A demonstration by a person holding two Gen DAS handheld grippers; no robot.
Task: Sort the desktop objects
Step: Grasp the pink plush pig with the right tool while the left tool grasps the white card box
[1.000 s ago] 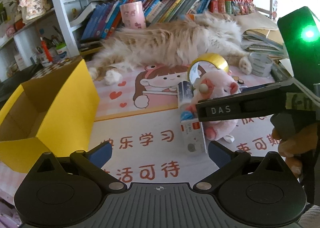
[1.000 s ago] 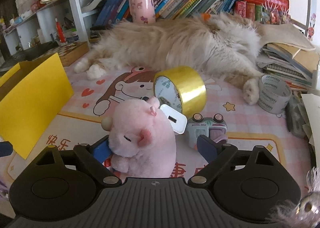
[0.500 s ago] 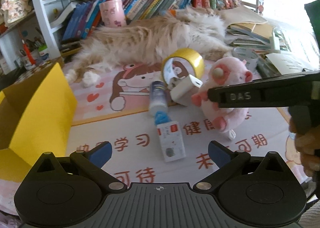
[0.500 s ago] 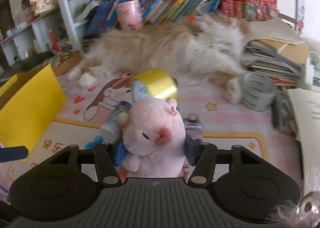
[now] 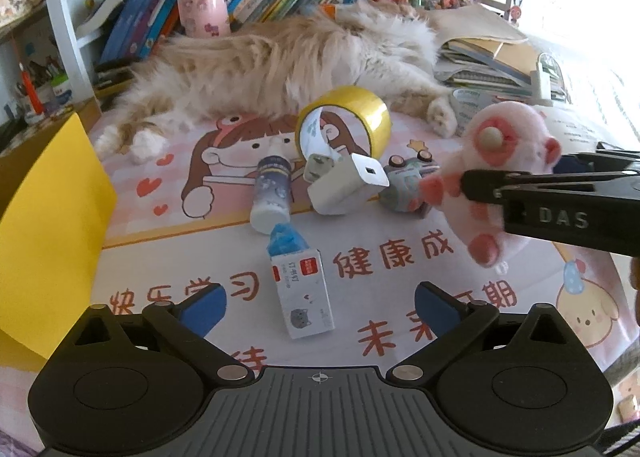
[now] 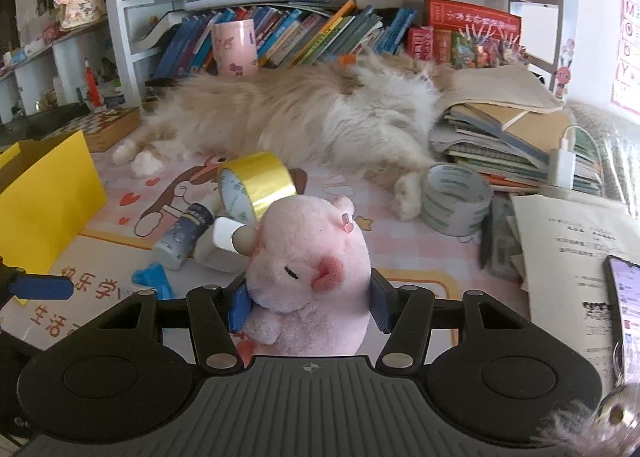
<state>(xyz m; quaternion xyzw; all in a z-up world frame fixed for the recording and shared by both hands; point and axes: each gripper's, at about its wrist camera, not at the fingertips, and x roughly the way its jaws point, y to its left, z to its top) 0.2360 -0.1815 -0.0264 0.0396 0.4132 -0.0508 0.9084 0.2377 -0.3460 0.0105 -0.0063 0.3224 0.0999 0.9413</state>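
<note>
So far: sorting barely begun, by the look of it.
In hand: right hand-held gripper point(image 6: 308, 307) clamped on pink plush pig point(image 6: 308, 273), lifted off the tabletop point(image 5: 400, 297).
Left hand-held gripper point(image 5: 320, 303): spread wide, empty.
Left to sort: gold tape roll point(image 5: 346, 119), white charger point(image 5: 346, 187), bottle point(image 5: 272, 191), small carton point(image 5: 302, 297), toy car point(image 5: 400, 185).
Destination: probably yellow box point(image 5: 48, 225), contents unseen.

A cat point(image 5: 280, 61) lies along the back of the desk mat point(image 5: 400, 257), bookshelf point(image 6: 304, 33) behind it — a tape roll point(image 5: 352, 117) just before it. Bottle point(image 5: 272, 193), charger point(image 5: 344, 185) and toy car point(image 5: 400, 181) cluster before the roll; a cardboard box point(image 5: 44, 225) stands left.
</note>
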